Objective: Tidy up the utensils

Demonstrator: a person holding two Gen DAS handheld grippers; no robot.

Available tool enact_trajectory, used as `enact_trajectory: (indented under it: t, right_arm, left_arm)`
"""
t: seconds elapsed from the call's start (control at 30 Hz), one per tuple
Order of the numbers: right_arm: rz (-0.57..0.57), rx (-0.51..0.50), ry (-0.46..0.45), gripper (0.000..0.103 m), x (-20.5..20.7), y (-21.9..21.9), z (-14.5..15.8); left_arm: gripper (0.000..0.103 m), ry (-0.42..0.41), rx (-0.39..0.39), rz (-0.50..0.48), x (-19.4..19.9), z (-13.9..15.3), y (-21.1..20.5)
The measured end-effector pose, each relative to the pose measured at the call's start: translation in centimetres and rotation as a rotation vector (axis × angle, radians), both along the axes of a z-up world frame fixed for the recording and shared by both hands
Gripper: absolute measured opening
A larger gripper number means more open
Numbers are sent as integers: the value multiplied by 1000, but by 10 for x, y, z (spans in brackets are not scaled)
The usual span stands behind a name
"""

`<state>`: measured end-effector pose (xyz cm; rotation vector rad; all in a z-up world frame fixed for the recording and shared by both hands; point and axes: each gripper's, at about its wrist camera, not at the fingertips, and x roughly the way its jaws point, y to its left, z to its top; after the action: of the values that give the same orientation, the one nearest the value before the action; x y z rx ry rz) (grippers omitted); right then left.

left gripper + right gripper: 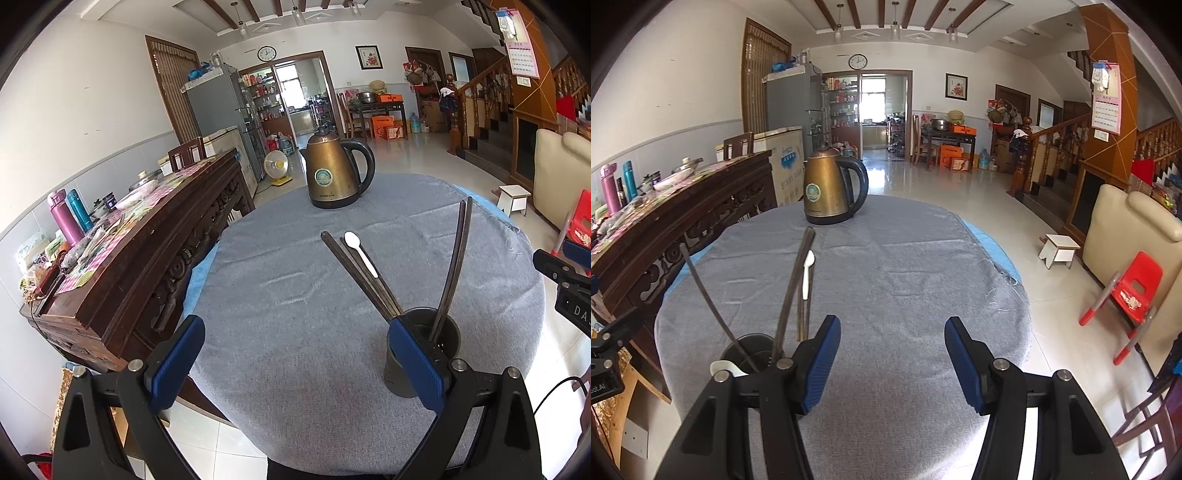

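- Grey cloth covers the round table; one brass-coloured kettle stands at its far side, well clear of the work.
- Two grippers: the left gripper has its blue pads wide apart with nothing between them, and its right pad sits just in front of the holder. The right gripper also stands open and empty over bare cloth.
- One dark utensil holder stands near the front edge. Two dark chopsticks already lean in it, and in the right wrist view something white, perhaps a spoon, shows at its rim.
- Two more chopsticks lie flat on the cloth, side by side, their near ends by the holder.
- One small white spoon lies just beside them, probably touching.
- Likely next step: pick up the loose pieces. Come in low, pinch across a single shaft near its middle, and lift it clear before tilting it into the holder, taking care not to knock the holder over.
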<state>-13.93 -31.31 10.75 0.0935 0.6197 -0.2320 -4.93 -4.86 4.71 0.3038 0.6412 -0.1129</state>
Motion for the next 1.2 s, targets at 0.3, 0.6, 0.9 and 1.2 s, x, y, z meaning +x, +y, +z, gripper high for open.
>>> enact_trajectory:
  t: [0.3, 0.6, 0.9, 1.2]
  right_arm:
    - [-25, 6, 24, 63, 3, -5, -6]
    - [-50, 3, 65, 63, 9, -11, -16]
    - [-51, 4, 107, 63, 24, -17, -26]
    - [-26, 216, 154, 63, 73, -70, -57]
  left_arm:
    - [100, 6, -2, 5, 3, -3, 0]
    - [100, 6, -29, 52, 19, -4, 15]
    - [100, 25, -86, 118, 52, -6, 45]
    - [100, 181, -155, 226, 113, -50, 88]
